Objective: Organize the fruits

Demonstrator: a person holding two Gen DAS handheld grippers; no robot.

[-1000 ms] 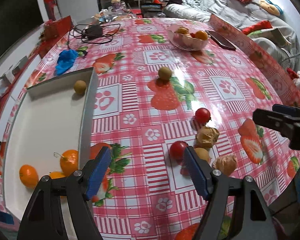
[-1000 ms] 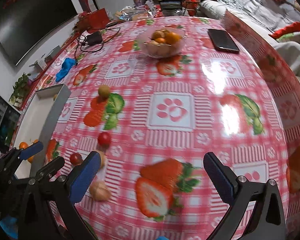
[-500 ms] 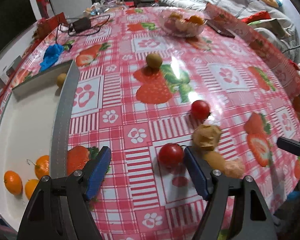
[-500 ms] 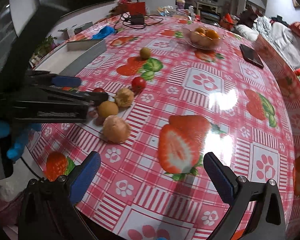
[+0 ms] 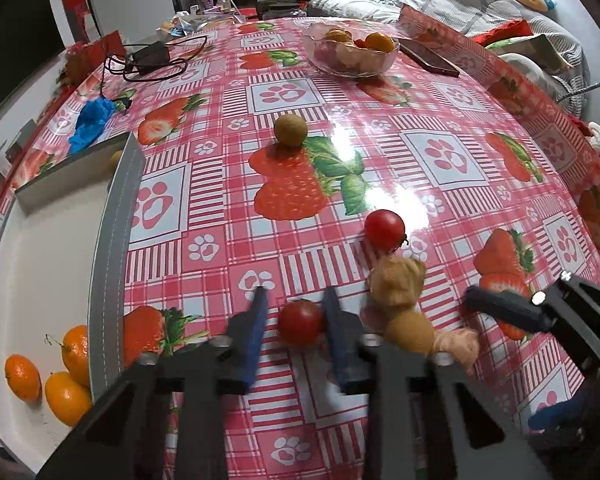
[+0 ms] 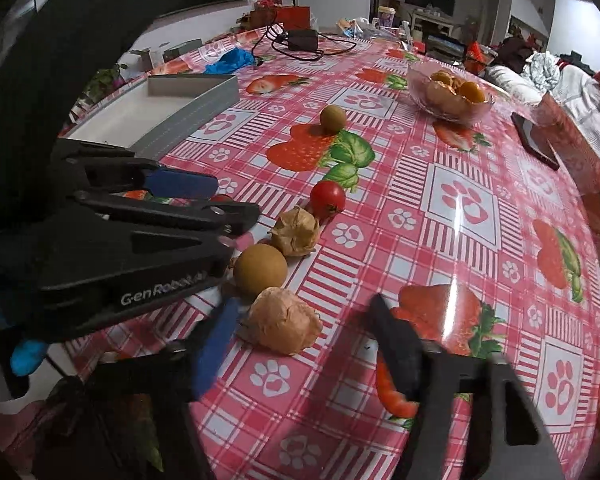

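Observation:
My left gripper (image 5: 296,294) is shut on a red cherry tomato (image 5: 300,324) that rests on the strawberry-print tablecloth. In the right wrist view the left gripper (image 6: 236,200) hides nearly all of that tomato. My right gripper (image 6: 304,304) is closing, with a papery husked fruit (image 6: 282,320) between its fingers; the pads do not press on it. Beside it lie a round brown fruit (image 6: 260,270), a second husked fruit (image 6: 296,232) and another tomato (image 6: 327,200). A greenish round fruit (image 5: 290,130) sits farther off. The white tray (image 5: 108,240) holds oranges (image 5: 76,350).
A glass bowl (image 5: 352,54) of fruit stands at the far side, with a dark phone (image 5: 428,58) beside it. A charger with its cable (image 5: 148,58) and a blue cloth (image 5: 92,120) lie at the far left. The table's edge runs just below my right gripper.
My left gripper's jaws have closed on the near tomato. My right gripper has rolled, come down towards the husked fruit, and its jaws have narrowed around it.

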